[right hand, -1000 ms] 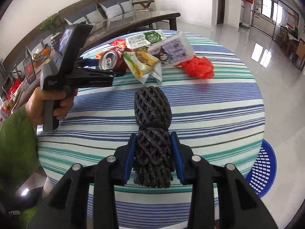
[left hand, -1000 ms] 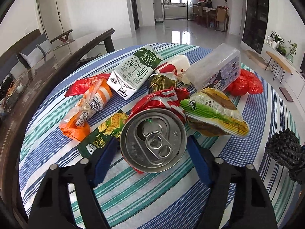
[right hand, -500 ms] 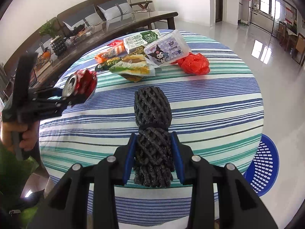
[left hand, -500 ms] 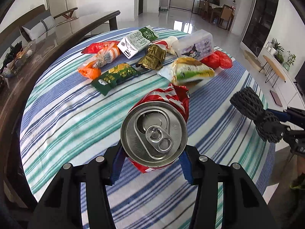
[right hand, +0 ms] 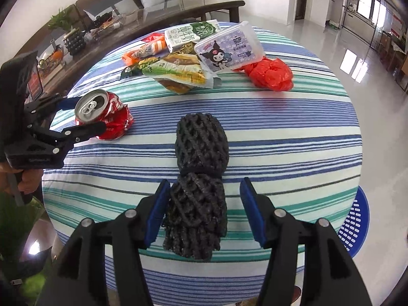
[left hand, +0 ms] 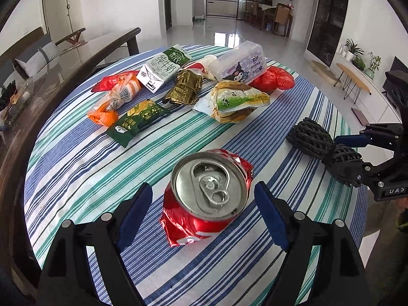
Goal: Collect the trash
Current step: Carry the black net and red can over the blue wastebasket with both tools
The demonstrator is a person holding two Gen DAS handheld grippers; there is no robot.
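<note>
While both grippers' jaws are opening, the trash lies on the striped round table [left hand: 76, 168].
The left gripper [left hand: 204, 211] stands wide around the crushed red can [left hand: 206, 196], pads clear of it; the right gripper [right hand: 202, 209] brackets the black foam net [right hand: 199, 178], right pad apart, left pad just beside it.

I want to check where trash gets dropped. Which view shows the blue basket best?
The right wrist view: the blue basket sits on the floor past the table edge, partly hidden by it. The left wrist view does not show it.
</note>
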